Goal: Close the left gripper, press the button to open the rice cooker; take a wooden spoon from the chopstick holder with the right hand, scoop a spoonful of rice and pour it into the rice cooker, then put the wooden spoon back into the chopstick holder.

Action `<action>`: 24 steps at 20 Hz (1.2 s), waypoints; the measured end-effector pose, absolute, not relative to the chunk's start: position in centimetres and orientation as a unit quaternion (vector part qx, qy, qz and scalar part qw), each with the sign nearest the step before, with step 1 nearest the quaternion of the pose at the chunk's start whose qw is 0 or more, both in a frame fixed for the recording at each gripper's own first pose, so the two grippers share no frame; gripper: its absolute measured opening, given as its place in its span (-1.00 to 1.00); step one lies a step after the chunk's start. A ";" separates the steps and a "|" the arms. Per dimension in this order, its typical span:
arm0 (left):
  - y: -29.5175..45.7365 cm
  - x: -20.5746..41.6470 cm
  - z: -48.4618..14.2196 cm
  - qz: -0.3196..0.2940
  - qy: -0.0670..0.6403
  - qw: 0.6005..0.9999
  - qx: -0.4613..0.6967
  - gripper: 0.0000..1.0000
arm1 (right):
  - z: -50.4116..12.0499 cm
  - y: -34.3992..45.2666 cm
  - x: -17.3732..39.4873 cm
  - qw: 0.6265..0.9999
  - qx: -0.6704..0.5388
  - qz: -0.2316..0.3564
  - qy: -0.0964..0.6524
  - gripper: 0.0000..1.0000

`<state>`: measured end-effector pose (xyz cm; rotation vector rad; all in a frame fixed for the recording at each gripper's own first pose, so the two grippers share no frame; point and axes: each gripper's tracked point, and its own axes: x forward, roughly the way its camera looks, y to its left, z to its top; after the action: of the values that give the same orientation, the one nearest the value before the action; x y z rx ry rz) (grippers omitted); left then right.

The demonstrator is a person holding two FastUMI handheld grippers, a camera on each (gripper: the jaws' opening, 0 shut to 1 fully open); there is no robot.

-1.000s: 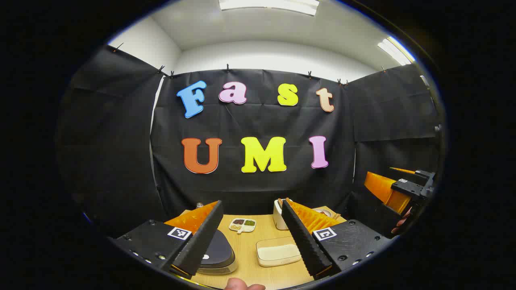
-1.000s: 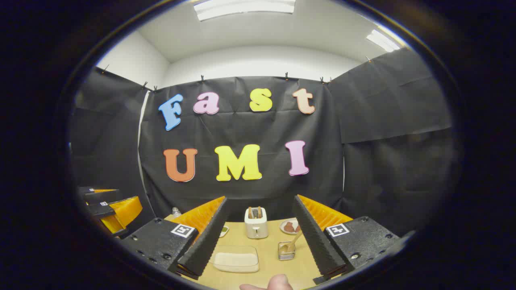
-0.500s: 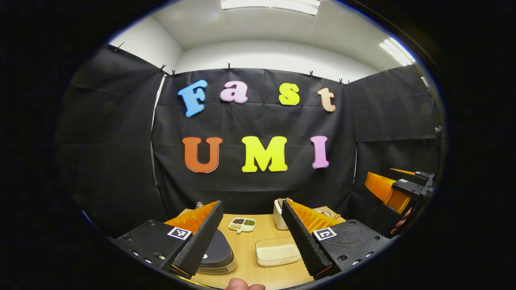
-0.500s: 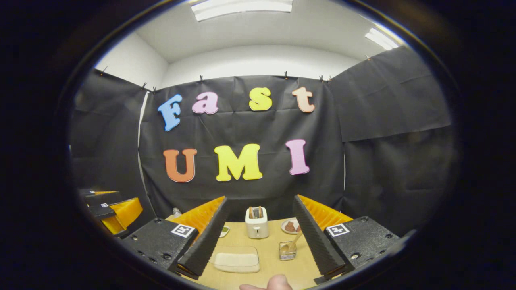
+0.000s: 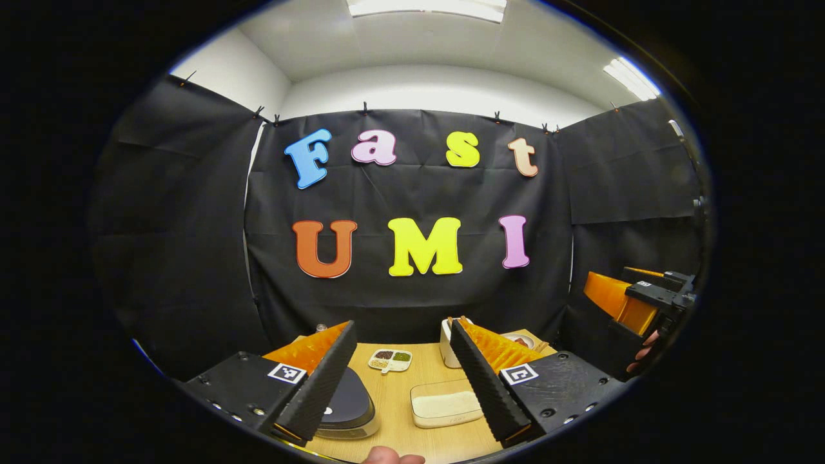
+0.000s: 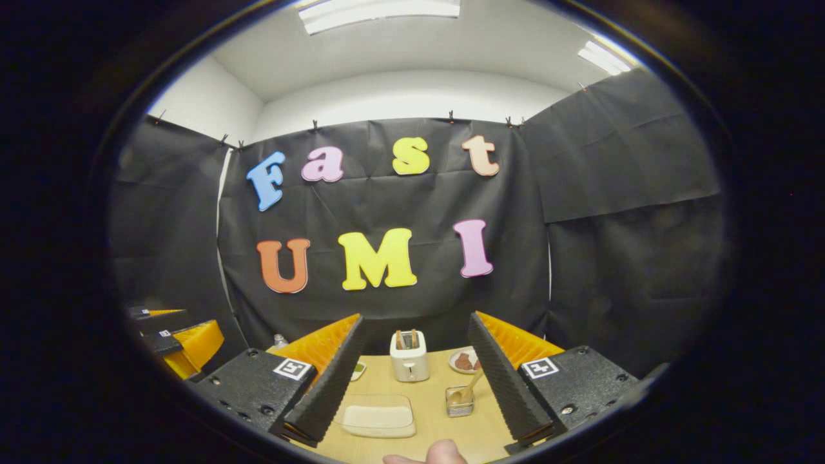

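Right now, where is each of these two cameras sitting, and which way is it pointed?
Left gripper view: rides the left tongs, facing the back wall over the rice cooker and rice box; a fingertip shows below.
Right gripper view: rides the right tongs, facing the toaster and chopstick holder.
Shared: rice box, toaster, table.

My left gripper (image 5: 398, 380) hung over the table (image 5: 396, 438) with its jaws spread wide, nothing between them. Below sat the rice cooker (image 5: 345, 406), lid down, partly behind my left finger. The rice tray (image 5: 446, 408) was just right of it, a small sectioned dish (image 5: 389, 359) further back. My other gripper (image 5: 635, 303) was off at the right edge.
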<state>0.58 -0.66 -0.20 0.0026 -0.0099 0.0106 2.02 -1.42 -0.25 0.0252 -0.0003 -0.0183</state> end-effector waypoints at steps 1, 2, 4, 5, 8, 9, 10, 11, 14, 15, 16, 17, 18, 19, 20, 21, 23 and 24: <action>-0.8 0.8 -0.1 0.004 -0.007 1.000 -0.001 0.88 | -0.2 -1.5 2.0 1.000 0.010 -0.011 -0.002 1.00; -1.0 0.8 -0.1 0.003 -0.007 1.000 -0.002 0.89 | -0.1 -1.4 1.9 1.000 0.010 -0.009 -0.003 1.00; -0.9 0.8 0.0 0.008 -0.006 1.000 -0.002 0.88 | 0.1 -1.7 2.0 1.000 0.010 -0.010 -0.008 1.00; -0.7 0.8 -0.1 0.015 -0.003 1.000 -0.004 0.89 | 0.0 -1.8 2.0 1.000 0.011 -0.010 -0.009 0.97; 0.1 0.5 0.0 0.034 -0.003 0.999 -0.010 0.89 | -0.4 -2.2 2.3 1.000 0.016 -0.010 -0.005 1.00; 0.5 0.4 0.0 0.041 -0.003 0.999 -0.012 0.89 | -0.8 -2.0 2.5 1.000 0.017 -0.008 0.000 1.00; 0.7 0.3 -0.1 0.047 -0.003 0.999 -0.012 0.89 | -1.1 -2.0 2.6 1.000 0.017 -0.006 0.003 1.00; 1.0 0.2 0.0 0.053 -0.003 0.999 -0.011 0.89 | -1.2 -1.9 2.9 1.000 0.018 -0.004 0.005 0.99; 1.7 0.2 -0.1 0.064 0.004 0.998 -0.010 0.89 | -1.4 -1.3 3.6 1.000 0.024 0.008 0.006 0.99; 2.0 0.2 -0.2 0.069 0.006 0.998 -0.012 0.89 | -1.6 -0.9 3.9 1.000 0.027 0.013 0.008 0.99; 2.2 0.0 -0.2 0.073 0.006 0.997 -0.014 0.89 | -1.7 -0.6 4.2 0.999 0.030 0.018 0.009 1.00; 2.6 -0.1 -0.1 0.080 0.005 0.997 -0.013 0.89 | -1.8 -0.5 4.5 0.999 0.032 0.022 0.008 1.00; 3.3 -0.3 -0.1 0.089 0.007 0.996 -0.011 0.89 | -1.9 -0.4 4.8 0.999 0.034 0.025 0.009 1.00; 3.7 -0.3 -0.4 0.096 0.009 0.995 -0.010 0.89 | -2.3 -0.1 5.2 0.999 0.034 0.029 0.012 0.99; 4.2 -0.4 -0.6 0.105 0.010 0.994 -0.007 0.88 | -2.6 0.1 5.5 0.999 0.033 0.032 0.016 0.99; 4.7 -0.5 -0.8 0.114 0.013 0.993 -0.004 0.89 | -2.9 0.4 5.9 0.999 0.032 0.036 0.021 0.99; 5.5 -0.9 -1.4 0.127 0.018 0.992 -0.003 0.89 | -3.2 0.7 6.4 0.998 0.028 0.042 0.026 0.99; 5.9 -1.0 -2.1 0.134 0.026 0.991 -0.006 0.89 | -3.4 0.9 6.8 0.998 0.025 0.044 0.030 1.00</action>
<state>-1.00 5.90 -2.12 -0.0123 0.0521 0.2683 6.80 0.91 -3.42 0.0502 0.0593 0.0884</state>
